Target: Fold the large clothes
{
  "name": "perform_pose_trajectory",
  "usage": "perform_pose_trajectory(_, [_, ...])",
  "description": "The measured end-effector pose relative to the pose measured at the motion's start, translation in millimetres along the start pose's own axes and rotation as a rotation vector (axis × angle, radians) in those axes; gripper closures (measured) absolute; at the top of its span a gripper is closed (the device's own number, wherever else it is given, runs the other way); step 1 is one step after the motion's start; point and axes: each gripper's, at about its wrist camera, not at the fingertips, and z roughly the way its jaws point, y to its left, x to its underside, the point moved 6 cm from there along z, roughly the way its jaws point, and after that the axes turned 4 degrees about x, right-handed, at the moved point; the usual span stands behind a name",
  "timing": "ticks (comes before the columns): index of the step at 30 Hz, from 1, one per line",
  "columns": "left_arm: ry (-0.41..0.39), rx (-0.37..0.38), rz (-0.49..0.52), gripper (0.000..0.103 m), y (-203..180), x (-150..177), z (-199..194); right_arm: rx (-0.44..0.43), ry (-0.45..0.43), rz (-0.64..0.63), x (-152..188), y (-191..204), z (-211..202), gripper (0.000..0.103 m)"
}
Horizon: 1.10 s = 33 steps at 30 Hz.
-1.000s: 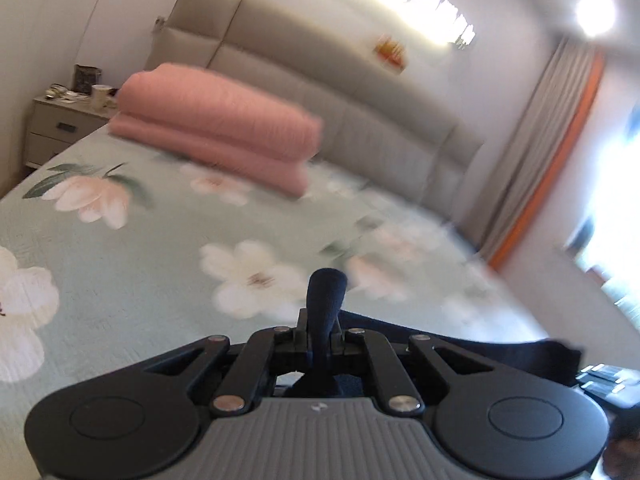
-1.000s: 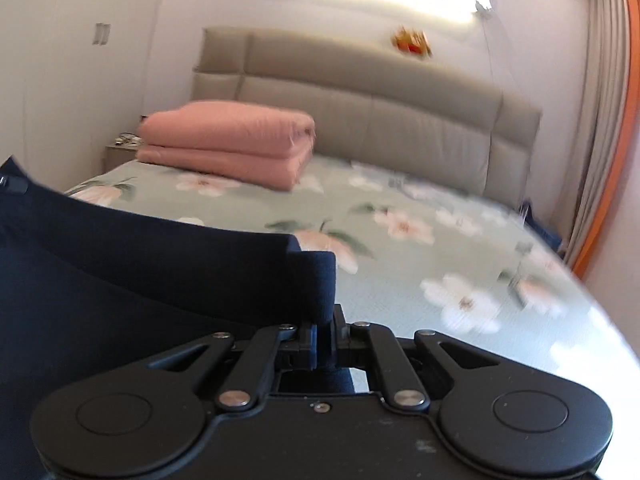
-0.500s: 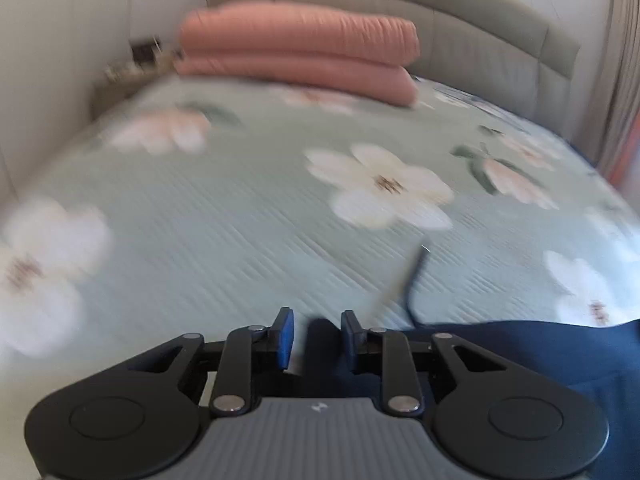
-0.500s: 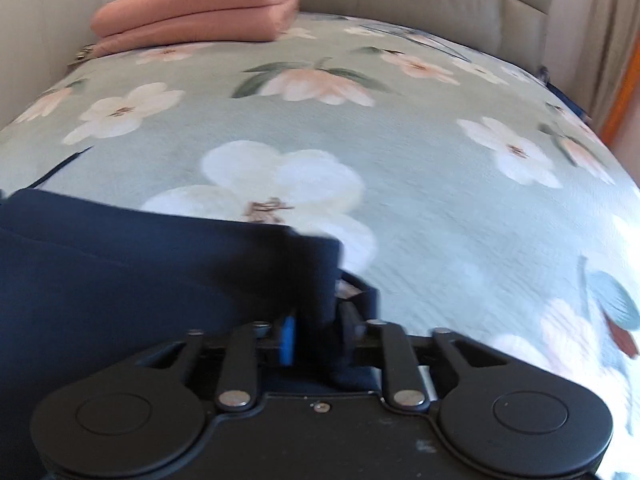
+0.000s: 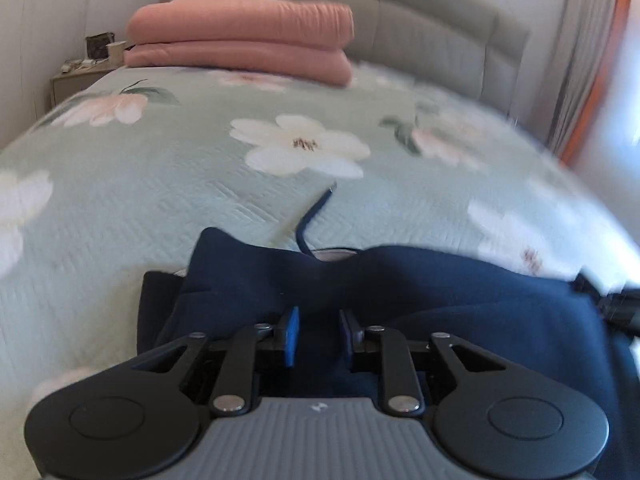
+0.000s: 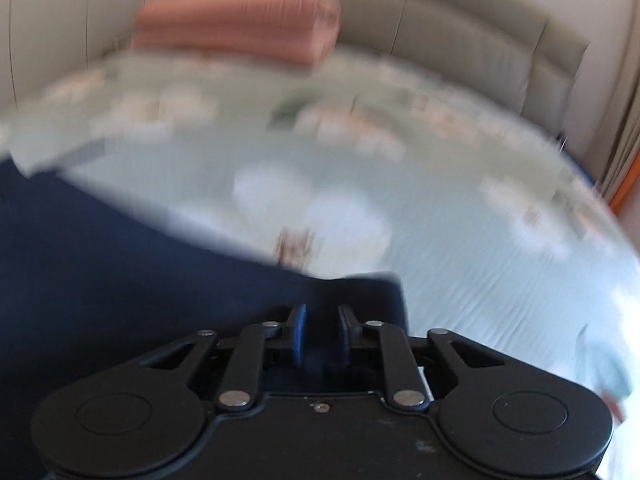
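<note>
Laying step: my left gripper (image 5: pixel 316 334) and right gripper (image 6: pixel 320 332) sit parted over the navy garment (image 5: pixel 440 292) on the bed (image 5: pixel 160 200); next, regrip an edge to fold.

Both your wrist views sit low and close over the bed (image 5: pixel 160 184), facing its headboard (image 5: pixel 432 36); both share the pink folded quilt (image 6: pixel 240 20).

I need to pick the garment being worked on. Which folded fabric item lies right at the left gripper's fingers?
The navy blue garment, spread directly at the left gripper; the folded pink quilt sits far off by the beige padded headboard.
</note>
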Motion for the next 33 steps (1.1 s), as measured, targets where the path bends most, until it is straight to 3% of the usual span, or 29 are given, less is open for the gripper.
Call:
perform_pose_trajectory(2, [-0.001, 0.005, -0.045, 0.082, 10, -4, -15, 0.029, 0.016, 0.023, 8, -12, -13, 0.092])
perform_pose_trajectory(5, [-0.032, -0.060, 0.021, 0.075, 12, -2, -57, 0.090, 0.057, 0.012, 21, -30, -39, 0.091])
perform_pose_trajectory(7, [-0.039, -0.038, 0.044, 0.073, 1, 0, -88, 0.147, 0.068, -0.047, 31, -37, -62, 0.090])
perform_pose_trajectory(10, [-0.053, 0.048, 0.059, 0.067, -34, 4, -124, 0.152, 0.056, -0.072, 35, -36, -106, 0.090])
perform_pose_trajectory(13, [-0.036, 0.166, 0.061, 0.062, -79, 22, -141, 0.064, -0.015, -0.036, 20, -3, -163, 0.088])
perform_pose_trajectory(17, [0.085, 0.204, -0.001, 0.065, -102, 79, -124, -0.170, -0.011, 0.074, 21, 81, -199, 0.087])
perform_pose_trajectory(20, [0.085, 0.165, 0.013, 0.064, -90, 118, -120, -0.179, 0.037, 0.016, 54, 136, -191, 0.087])
perform_pose_trajectory(23, [0.105, 0.044, 0.010, 0.063, -55, 141, -132, -0.107, 0.090, 0.015, 98, 137, -181, 0.088])
perform_pose_trajectory(24, [0.116, 0.029, -0.029, 0.075, -40, 146, -140, -0.092, 0.105, 0.035, 106, 127, -184, 0.086])
perform_pose_trajectory(25, [0.130, 0.017, -0.056, 0.095, -26, 149, -149, -0.057, 0.137, 0.046, 113, 117, -184, 0.085])
perform_pose_trajectory(27, [0.160, -0.021, -0.070, 0.095, -5, 152, -168, 0.007, 0.215, 0.058, 126, 97, -182, 0.085])
perform_pose_trajectory(29, [0.167, -0.072, -0.072, 0.086, 9, 150, -193, 0.023, 0.250, 0.071, 128, 82, -185, 0.085])
perform_pose_trajectory(32, [0.113, -0.091, -0.119, 0.051, 26, 137, -226, 0.009, 0.186, 0.064, 107, 86, -205, 0.084])
perform_pose_trajectory(33, [0.101, -0.091, -0.162, 0.027, 33, 135, -231, -0.013, 0.148, 0.068, 96, 94, -212, 0.084])
